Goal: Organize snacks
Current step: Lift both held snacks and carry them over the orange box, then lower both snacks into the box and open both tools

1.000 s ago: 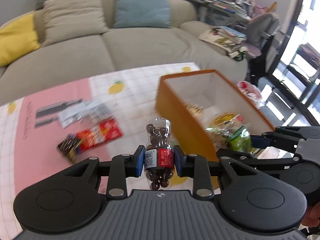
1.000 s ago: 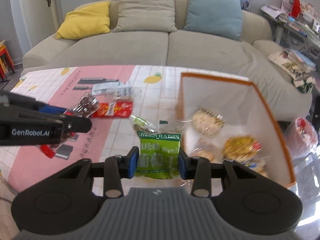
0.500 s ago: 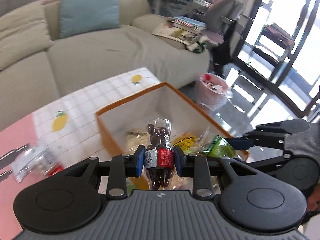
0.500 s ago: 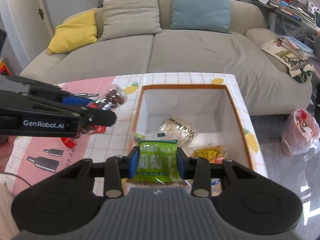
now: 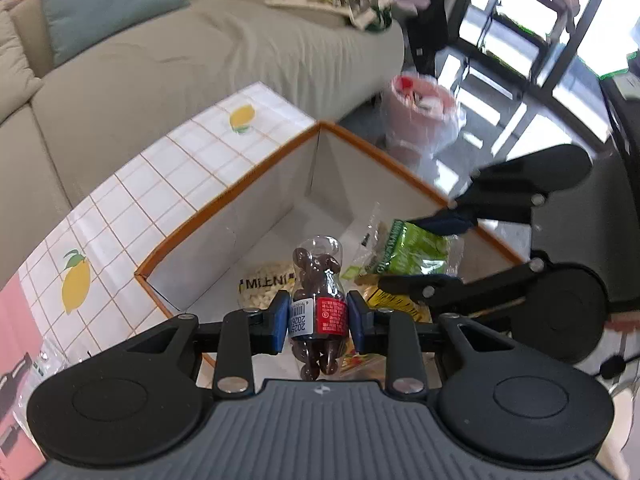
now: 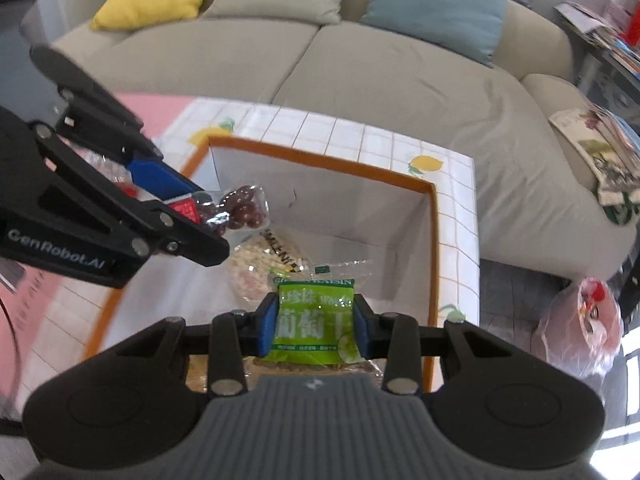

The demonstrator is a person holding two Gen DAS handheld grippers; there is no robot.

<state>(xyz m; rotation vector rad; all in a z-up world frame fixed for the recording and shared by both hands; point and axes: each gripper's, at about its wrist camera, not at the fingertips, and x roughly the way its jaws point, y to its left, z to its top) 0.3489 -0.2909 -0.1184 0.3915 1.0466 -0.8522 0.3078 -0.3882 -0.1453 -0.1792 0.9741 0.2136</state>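
My left gripper (image 5: 319,322) is shut on a clear packet of brown chocolate balls (image 5: 319,280) with a red and white label, held over the orange-rimmed white box (image 5: 224,200). It also shows in the right wrist view (image 6: 240,210). My right gripper (image 6: 315,326) is shut on a green raisin bag (image 6: 314,320), also held over the box (image 6: 320,156); the bag shows in the left wrist view (image 5: 412,248). Inside the box lie a bag of pale snacks (image 6: 256,264) and a yellow packet (image 5: 396,304).
The box stands on a table with a white tiled lemon-print cloth (image 5: 168,184) that turns pink at the left. A beige sofa (image 6: 360,72) with cushions lies beyond. A pink bag of rubbish (image 5: 420,108) sits on the floor by the table's right end.
Both grippers have moved right, from above the table to over the open box, each still holding its snack. The loose snacks on the pink cloth have slid out of view.
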